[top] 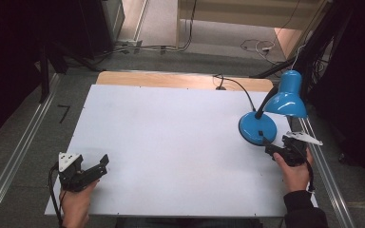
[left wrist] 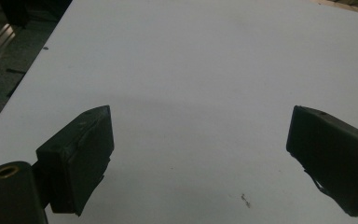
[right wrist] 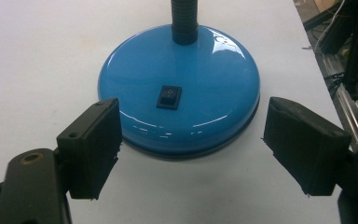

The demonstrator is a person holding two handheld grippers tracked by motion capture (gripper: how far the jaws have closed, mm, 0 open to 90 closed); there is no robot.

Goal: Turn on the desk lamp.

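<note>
White desk carries a blue lamp at 3 o'clock. Right hand-held gripper sits just short of its base, jaws wide, nothing held; contact not yet made. Left hand-held gripper idles at 8 o'clock, jaws wide, empty. Right gripper view reveals a rocker switch on the base; the high view adds the shade.

Your left gripper has bare white board ahead & to its right, nothing blocking. Your right gripper faces the blue lamp base just ahead, neck behind; table edge close on its right.
</note>
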